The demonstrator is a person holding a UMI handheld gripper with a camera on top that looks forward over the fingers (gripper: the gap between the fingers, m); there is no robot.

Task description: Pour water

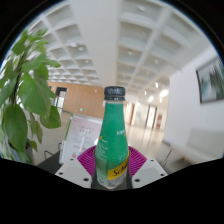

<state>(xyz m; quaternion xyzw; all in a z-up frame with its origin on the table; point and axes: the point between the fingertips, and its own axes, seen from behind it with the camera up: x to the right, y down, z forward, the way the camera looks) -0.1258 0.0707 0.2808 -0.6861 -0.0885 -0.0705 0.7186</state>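
Nearest the camera, the gripper (111, 172) had its two light-coloured fingers drawn in against the lower body of the green plastic bottle with the yellow label and black screw cap (113, 140). The magenta pads (88, 158) showed on either side of the bottle with no visible gap, so the fingers looked clamped on it, closed only as far as the bottle's width allowed. The bottle stood upright between them, its neck and cap rising straight ahead of the camera. The cap was on, so judging from this, pouring had not begun; the bottle appeared to be held vertical to keep it steady and its contents settled while it was carried. The grip sat low on the body, near the label, which probably left the neck free for tipping toward a receiving vessel. No such vessel was in sight. What the bottle's base rested on, if anything, was hidden below the fingers.

Just beside the gripper, to one side, a leafy green potted plant (25, 95) spread its broad leaves upward. Beyond the bottle stretched a bright indoor hall with a white coffered ceiling (120, 40), and a dark framed picture (210, 82) hung on the pale far wall opposite the plant.
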